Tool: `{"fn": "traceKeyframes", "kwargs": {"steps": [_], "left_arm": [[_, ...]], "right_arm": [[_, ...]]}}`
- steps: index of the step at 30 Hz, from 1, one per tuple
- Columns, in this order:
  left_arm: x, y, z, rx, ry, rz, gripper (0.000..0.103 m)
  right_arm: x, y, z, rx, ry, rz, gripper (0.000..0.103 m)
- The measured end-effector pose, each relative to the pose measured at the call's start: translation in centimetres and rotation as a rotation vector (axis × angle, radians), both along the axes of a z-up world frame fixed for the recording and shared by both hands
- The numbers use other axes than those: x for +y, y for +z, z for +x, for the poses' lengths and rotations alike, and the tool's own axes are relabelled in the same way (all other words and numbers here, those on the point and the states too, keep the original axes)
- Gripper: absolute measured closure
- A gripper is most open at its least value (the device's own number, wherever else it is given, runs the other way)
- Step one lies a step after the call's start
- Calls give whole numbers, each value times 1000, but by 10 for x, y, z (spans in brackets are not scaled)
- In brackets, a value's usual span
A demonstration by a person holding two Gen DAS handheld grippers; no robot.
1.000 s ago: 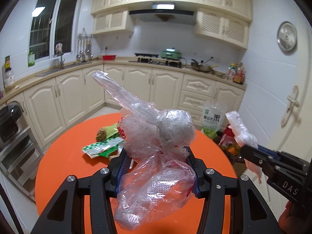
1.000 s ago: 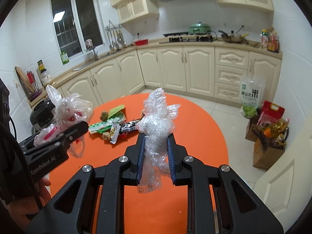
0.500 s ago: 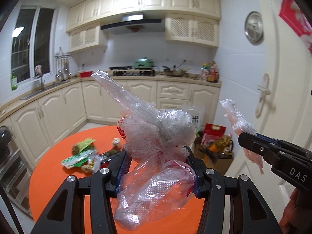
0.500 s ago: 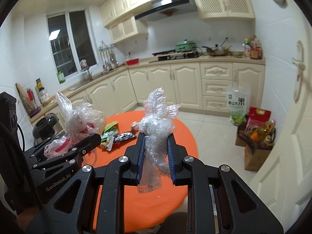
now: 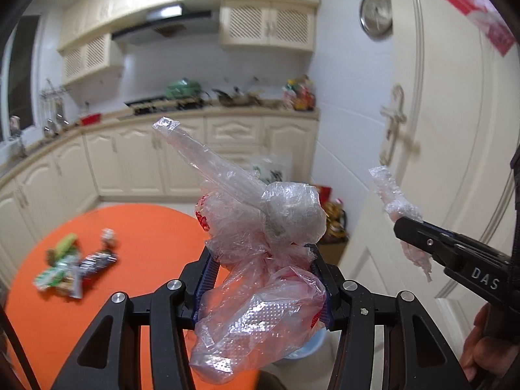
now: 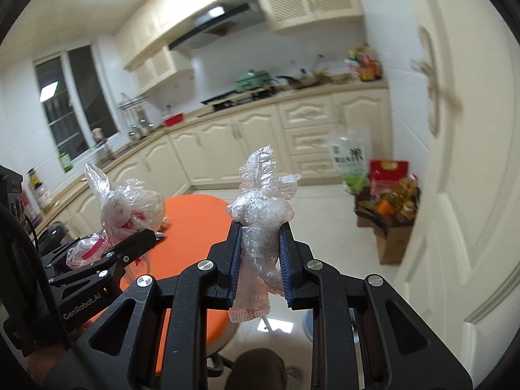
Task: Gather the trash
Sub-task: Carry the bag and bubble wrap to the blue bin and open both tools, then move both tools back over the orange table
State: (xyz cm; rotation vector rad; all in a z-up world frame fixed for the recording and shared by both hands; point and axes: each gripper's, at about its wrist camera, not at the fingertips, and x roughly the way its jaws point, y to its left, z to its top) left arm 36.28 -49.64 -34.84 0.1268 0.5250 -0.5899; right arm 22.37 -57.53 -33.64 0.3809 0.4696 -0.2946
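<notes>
My left gripper (image 5: 263, 253) is shut on a crumpled clear plastic bag (image 5: 260, 243) with red print, held up in the air past the edge of the round orange table (image 5: 146, 243). My right gripper (image 6: 260, 230) is shut on a wad of clear bubble wrap (image 6: 260, 214) that sticks up between its blue pads. In the left wrist view the right gripper (image 5: 406, 224) with its bubble wrap (image 5: 393, 195) shows at the right. The left gripper (image 6: 143, 234) with the plastic bag (image 6: 126, 208) shows at the left of the right wrist view. Several wrappers (image 5: 71, 266) lie on the table.
A pale blue bin rim (image 5: 305, 344) peeks out below the held bag. A white door (image 5: 438, 130) stands close on the right. Boxes and bags of groceries (image 6: 386, 201) sit on the floor by the cabinets (image 6: 260, 143). A person's knee (image 6: 256, 370) is low in the right wrist view.
Both grippers have swung to the right, away from the table toward the door, each keeping its load. The table and wrappers have slid to the left in both views.
</notes>
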Motion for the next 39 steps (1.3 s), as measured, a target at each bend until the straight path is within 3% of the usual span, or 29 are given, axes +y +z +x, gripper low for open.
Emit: {"fn": "traceKeyframes", "kwargs": {"steps": [9, 18, 27, 30, 32, 35, 37, 39], "left_arm": [[-78, -67, 54, 185, -104, 131, 55], [-157, -123, 116, 327, -136, 257, 55], [-250, -140, 209, 440, -119, 326, 54], [-265, -146, 228, 465, -107, 353, 51], [-270, -149, 237, 475, -98, 380, 43], [-282, -152, 249, 466, -80, 419, 24], [-285, -153, 250, 460, -71, 420, 10], [-287, -156, 249, 452, -70, 425, 4]], "right_arm": [[-95, -89, 22, 132, -79, 165, 83], [-160, -179, 45, 238, -112, 301, 83], [-190, -242, 76, 323, -100, 393, 82], [-196, -262, 83, 344, -104, 427, 79], [-199, -274, 84, 353, -110, 449, 78], [-206, -284, 84, 367, -134, 472, 65], [-213, -289, 80, 365, -158, 495, 45], [-218, -291, 74, 361, -181, 514, 32]]}}
